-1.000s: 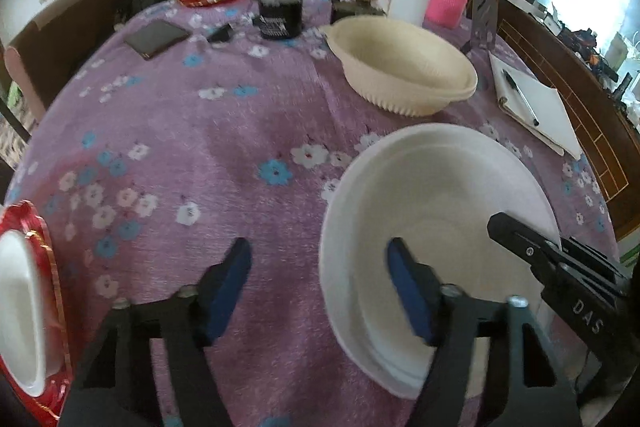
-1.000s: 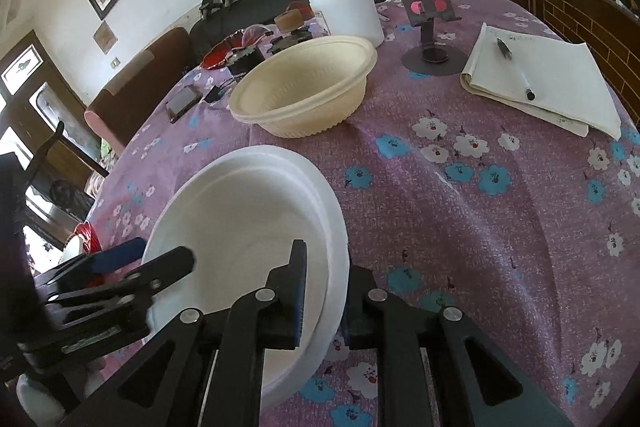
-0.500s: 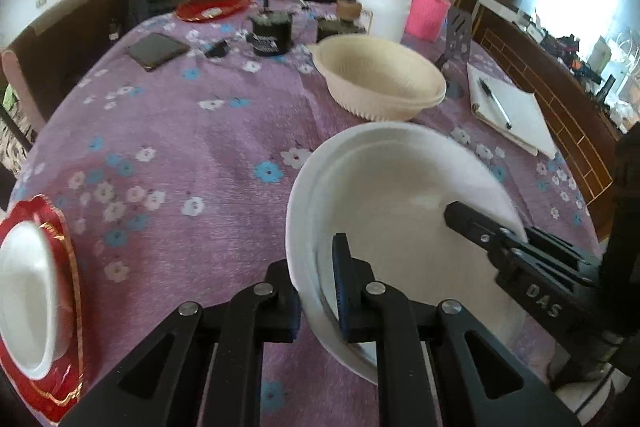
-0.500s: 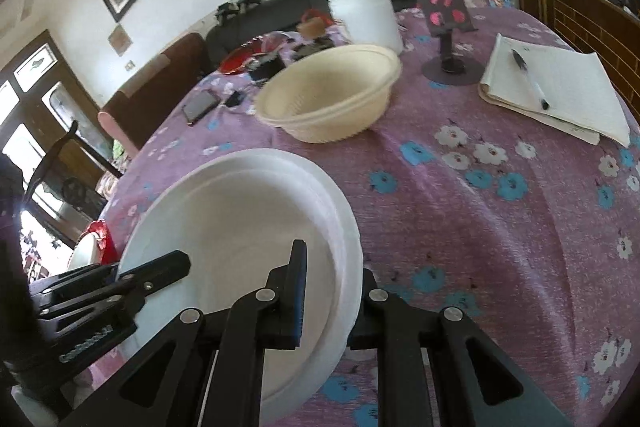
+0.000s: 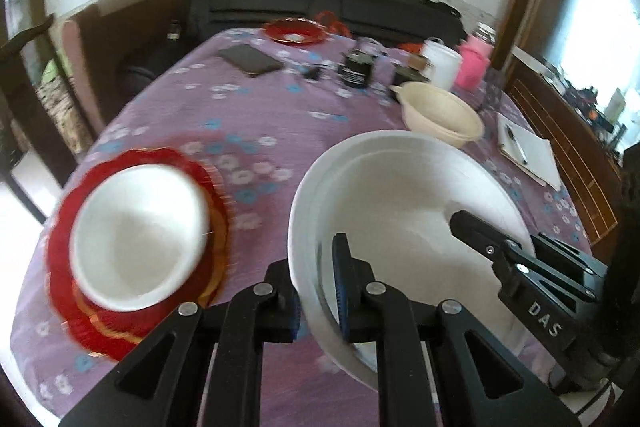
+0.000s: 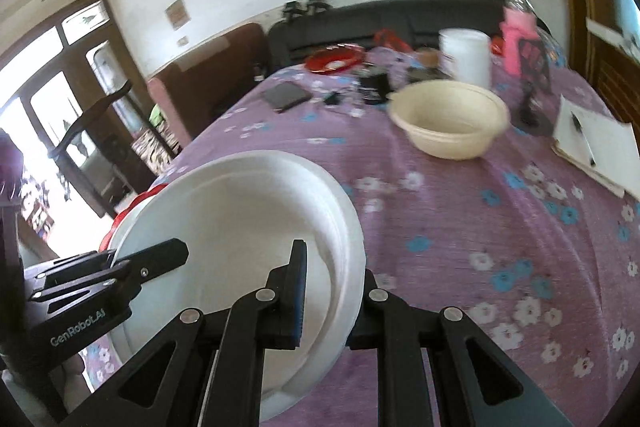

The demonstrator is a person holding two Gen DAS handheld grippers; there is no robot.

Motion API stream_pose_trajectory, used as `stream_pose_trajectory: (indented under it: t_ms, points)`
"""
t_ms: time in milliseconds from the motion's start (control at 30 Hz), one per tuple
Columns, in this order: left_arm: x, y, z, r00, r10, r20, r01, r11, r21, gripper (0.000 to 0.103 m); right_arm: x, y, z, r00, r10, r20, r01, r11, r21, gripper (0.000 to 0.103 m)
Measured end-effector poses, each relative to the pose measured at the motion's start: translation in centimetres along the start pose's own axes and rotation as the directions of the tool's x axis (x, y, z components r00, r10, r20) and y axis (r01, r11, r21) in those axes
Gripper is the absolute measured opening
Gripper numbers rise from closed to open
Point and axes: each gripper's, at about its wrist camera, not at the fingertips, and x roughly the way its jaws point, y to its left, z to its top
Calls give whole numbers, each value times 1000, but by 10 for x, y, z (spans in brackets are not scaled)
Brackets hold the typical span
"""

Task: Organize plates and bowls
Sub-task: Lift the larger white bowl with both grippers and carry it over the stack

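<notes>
We hold the white bowl (image 5: 404, 195) above the bench (image 5: 192, 107) with both tongs clamped on its rim from opposite sides: the left tongs (image 5: 320, 291) pinch the near-left edge in the left wrist view, one blue pad inside the bowl and the other finger outside, while the right tongs (image 6: 332, 291) bite the rim (image 6: 352, 227) the same way in the right wrist view. Each of our tongs shows in the other's camera as a black finger reaching over the far rim (the left wrist view reads "DAS" on it, the right wrist view "GenRobot.AI"). The rim looks doubled in both views, so this may be nested bowls; we cannot tell for certain. To the left of the held bowl, on the purple flowered cloth, sits a red plate (image 5: 80, 319) with gold trim carrying a smaller white bowl (image 5: 136, 231); both are blurred. Farther back on the bench stands a cream bowl (image 5: 440, 115), upright and well apart from the one we grip, with a white tub (image 5: 442, 67) and a pink bottle (image 5: 474, 63) behind it. A notebook (image 5: 528, 155) with a pen lies to the right, a dark phone (image 5: 250, 59) lies toward the back left, and a second red plate (image 5: 296, 31) sits at the far edge.
</notes>
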Motion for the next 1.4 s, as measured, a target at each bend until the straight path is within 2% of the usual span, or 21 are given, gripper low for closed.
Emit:
stream_pose_trajectory:
  t_ms: [200, 333, 667, 967, 1100, 1233, 1333, 1400]
  points:
    - [-30, 45, -9, 997, 31, 73, -26, 997, -78, 13, 2, 48, -4, 999, 42, -9, -43, 997, -65, 16]
    - [-37, 67, -12, 996, 52, 79, -42, 991, -125, 13, 5, 70, -6, 999, 42, -21, -44, 994, -102, 16]
    - [-49, 87, -20, 994, 45, 95, -29, 985, -169, 13, 13, 87, -11, 997, 71, -42, -75, 993, -87, 16]
    - [-53, 101, -23, 994, 32, 104, -11, 980, -200, 13, 13, 102, -11, 997, 66, -33, -68, 994, -83, 16]
    - [-55, 105, -7, 994, 51, 102, -33, 985, -166, 13, 18, 107, 6, 996, 75, -40, -78, 995, -55, 16]
    - [-59, 115, 20, 987, 103, 124, -87, 988, -127, 13, 24, 121, 32, 995, 92, -33, -93, 995, -45, 16]
    - [-52, 121, 34, 978, 157, 135, -145, 985, -96, 13, 45, 129, 44, 994, 86, -63, -88, 995, -37, 16]
    - [-43, 132, 37, 980, 164, 114, -152, 982, -110, 13, 62, 134, 45, 993, 76, -93, -79, 997, -23, 16]
